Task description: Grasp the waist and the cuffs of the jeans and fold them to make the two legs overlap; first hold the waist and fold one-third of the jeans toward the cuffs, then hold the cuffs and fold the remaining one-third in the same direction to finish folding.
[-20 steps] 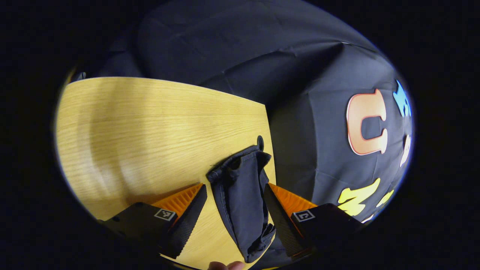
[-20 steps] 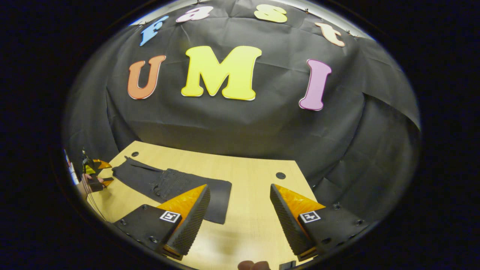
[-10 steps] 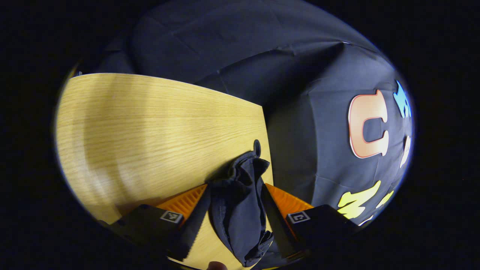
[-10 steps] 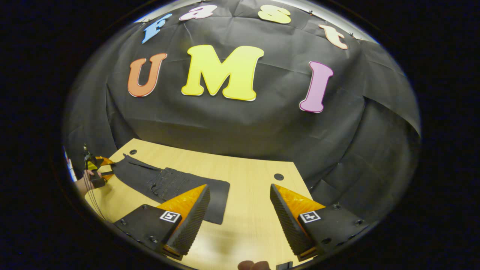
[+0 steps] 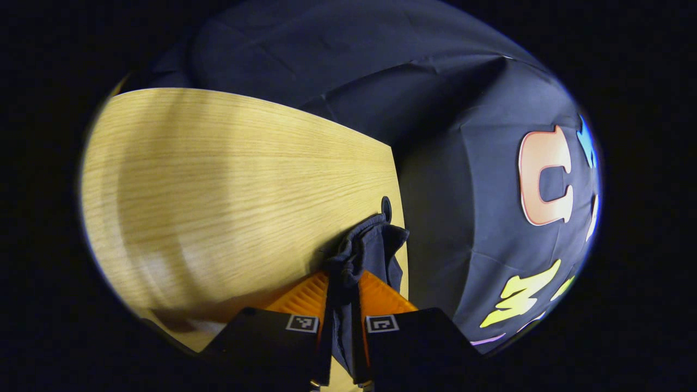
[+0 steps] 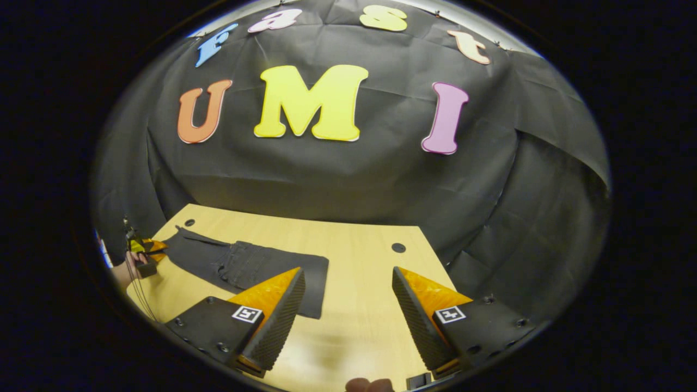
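Already pinched: the left gripper point(image 5: 343, 305) had its fingers closed on a bunched end of the jeans point(image 6: 245, 264).

Dark and soft, the jeans lay flat along the far left part of the worktop point(image 6: 359, 283), one end gathered in those fingers near a corner hole. The cloth looked limp yet fairly heavy, likely to sag and drag, so the thick hems or waistband seemed the surest hold. The right gripper point(image 6: 348, 310) hung over bare worktop, fingers wide apart and empty.
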`<state>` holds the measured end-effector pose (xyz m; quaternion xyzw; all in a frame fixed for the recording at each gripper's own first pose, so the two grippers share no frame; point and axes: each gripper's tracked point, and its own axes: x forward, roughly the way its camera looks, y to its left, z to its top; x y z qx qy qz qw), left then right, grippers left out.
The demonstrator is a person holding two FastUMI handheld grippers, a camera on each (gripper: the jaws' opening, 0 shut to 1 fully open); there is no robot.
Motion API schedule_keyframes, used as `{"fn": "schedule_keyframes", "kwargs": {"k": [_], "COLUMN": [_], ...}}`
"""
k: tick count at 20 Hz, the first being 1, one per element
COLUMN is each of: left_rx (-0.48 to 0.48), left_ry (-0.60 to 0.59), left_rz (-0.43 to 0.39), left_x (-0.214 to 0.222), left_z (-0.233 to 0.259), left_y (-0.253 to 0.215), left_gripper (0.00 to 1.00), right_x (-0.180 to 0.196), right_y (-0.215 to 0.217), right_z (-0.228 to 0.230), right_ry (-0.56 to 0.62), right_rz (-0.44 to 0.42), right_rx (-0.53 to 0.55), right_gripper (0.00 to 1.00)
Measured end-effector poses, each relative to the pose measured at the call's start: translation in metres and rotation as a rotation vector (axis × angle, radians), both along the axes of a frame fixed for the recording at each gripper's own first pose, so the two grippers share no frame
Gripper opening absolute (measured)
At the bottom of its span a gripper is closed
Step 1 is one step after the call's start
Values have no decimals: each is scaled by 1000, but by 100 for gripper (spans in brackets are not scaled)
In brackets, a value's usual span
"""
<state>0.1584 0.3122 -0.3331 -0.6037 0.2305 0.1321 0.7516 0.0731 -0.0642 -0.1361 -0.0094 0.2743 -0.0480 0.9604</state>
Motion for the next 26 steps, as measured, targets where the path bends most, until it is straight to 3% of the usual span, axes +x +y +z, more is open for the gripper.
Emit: {"fn": "schedule_keyframes", "kwargs": {"k": [1,5,9,16,19,22,26], "left_rx": [14,158,335,547,619,643,689], "left_ry": [-16,-68,-159,-324,-357,-349,-312], "left_rz": [-10,-110,-218,-389,-483,-577,-668], "left_x": [0,5,12,18,10,0,-9], "left_z": [8,49,120,220,224,204,170], "left_y": [-2,-15,-52,-197,-270,-330,-382], "left_gripper": [14,10,10,10,10,10,10], "right_x": [-2,-13,-19,-46,-62,-86,-112], "right_y": [-2,-1,-1,-26,-64,-104,-124], "right_z": [2,2,9,18,21,46,73], "right_ry": [-7,-19,-51,-114,-137,-209,-255], "right_rz": [-13,-15,-2,-49,-131,-208,-200], "right_rx": [3,32,57,140,145,55,-84], "right_gripper": [99,98,99,99,99,99,99]}}
